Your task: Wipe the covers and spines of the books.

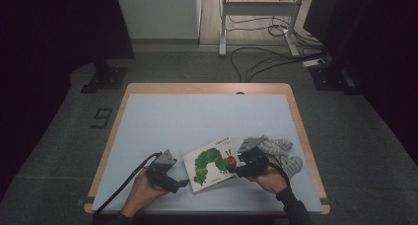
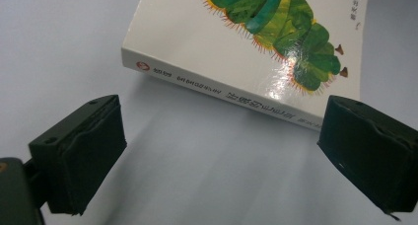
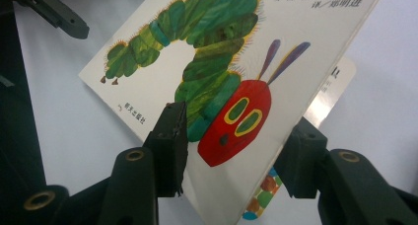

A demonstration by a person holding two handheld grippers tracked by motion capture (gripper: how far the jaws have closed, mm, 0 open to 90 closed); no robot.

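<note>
The table [image 1: 148,116], covered with a pale sheet, is carrying everything here, and both of the person's hands are coming in over its near edge.

The picture book [image 1: 212,163] with the green caterpillar on its cover is lying between the 2 grippers: just right of the left gripper and just left of the right one. In the right gripper view the front cover [image 3: 222,77] is standing lifted off the pages below, so the book is hanging partly open at that corner.

A pair of grey-and-white gloves [image 1: 283,153] is lying just beyond and to the right of the right gripper, close to the hand holding it.

The left gripper [image 1: 183,183] is sitting with its 2 jaws spread wide and nothing between them. In the left gripper view the book's spine [image 2: 222,92] is lying just ahead of the jaws, apart from both pads.

The right gripper [image 1: 235,170] is bracketing the lifted cover, 1 jaw above it and 1 beneath. Whether the pads are already pressing on the cover I cannot tell.
</note>
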